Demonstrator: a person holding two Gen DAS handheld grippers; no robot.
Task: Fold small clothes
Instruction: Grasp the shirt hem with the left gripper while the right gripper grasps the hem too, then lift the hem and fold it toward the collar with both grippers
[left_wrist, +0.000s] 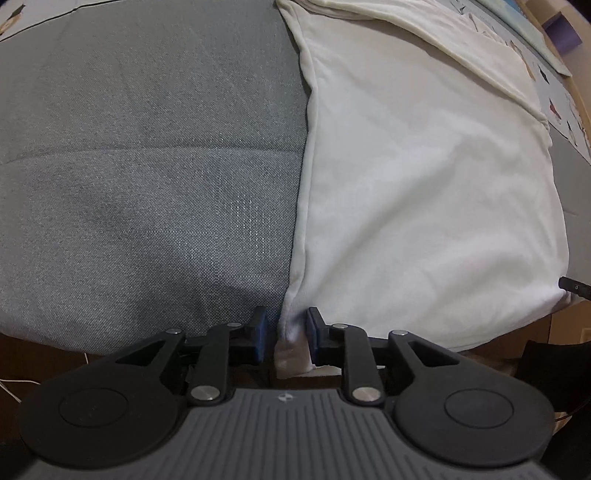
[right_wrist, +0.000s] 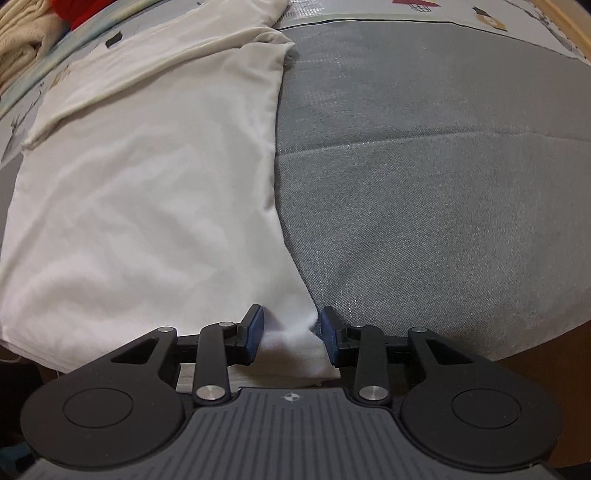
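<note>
Now, both fingers' pairs apart, seemingly loose around white garment (left_wrist: 424, 192) corners, grey mat (left_wrist: 147, 166)

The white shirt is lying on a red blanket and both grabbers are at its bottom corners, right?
Not quite. The white shirt lies on a grey blanket, not a red one; both wrist views show that. The rest holds: the left gripper and the right gripper each have a bottom corner between their fingers.

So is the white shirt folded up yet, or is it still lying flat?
Mostly flat. The white shirt lies spread on the grey cloth, with only a strip at its far end turned over.
</note>
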